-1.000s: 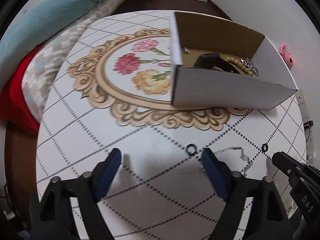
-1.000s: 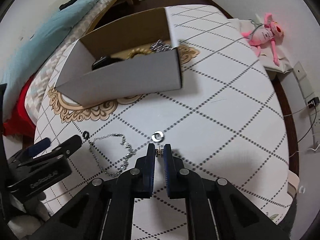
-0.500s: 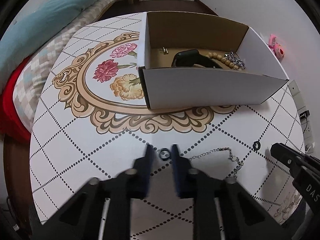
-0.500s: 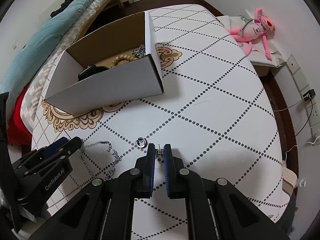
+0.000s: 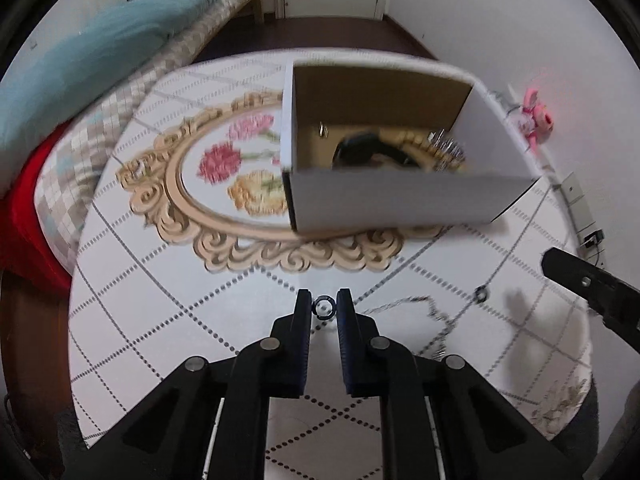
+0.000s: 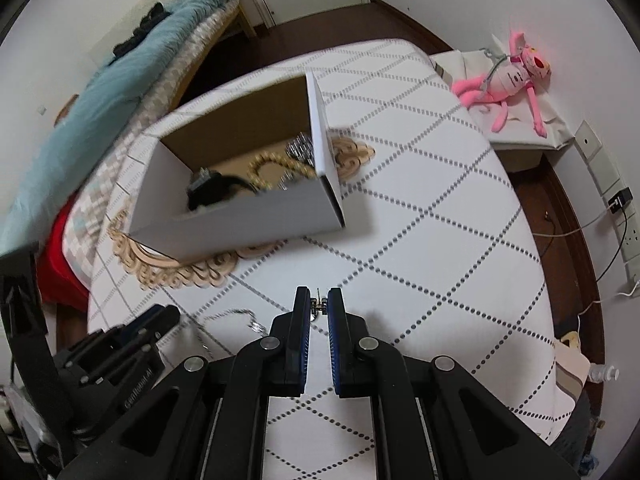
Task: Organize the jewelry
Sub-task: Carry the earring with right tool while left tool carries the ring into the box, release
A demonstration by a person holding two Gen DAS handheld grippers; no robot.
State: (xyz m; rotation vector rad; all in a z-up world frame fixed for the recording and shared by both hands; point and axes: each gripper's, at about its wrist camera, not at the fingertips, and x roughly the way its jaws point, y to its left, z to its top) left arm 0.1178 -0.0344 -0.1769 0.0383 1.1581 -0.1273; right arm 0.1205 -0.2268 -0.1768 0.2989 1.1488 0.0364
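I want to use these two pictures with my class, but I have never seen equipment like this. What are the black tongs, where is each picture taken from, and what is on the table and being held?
There is no robot. A person holds a two-finger gripper in each hand, and a fisheye camera on each looks forward along its fingers, one picture per hand.

The left gripper pinches a small dark ring. The right gripper pinches a tiny metal piece, too small to identify.

On the patterned table stands an open cardboard box holding a beaded bracelet and other jewelry. A silver chain and another small ring lie loose in front of the box.
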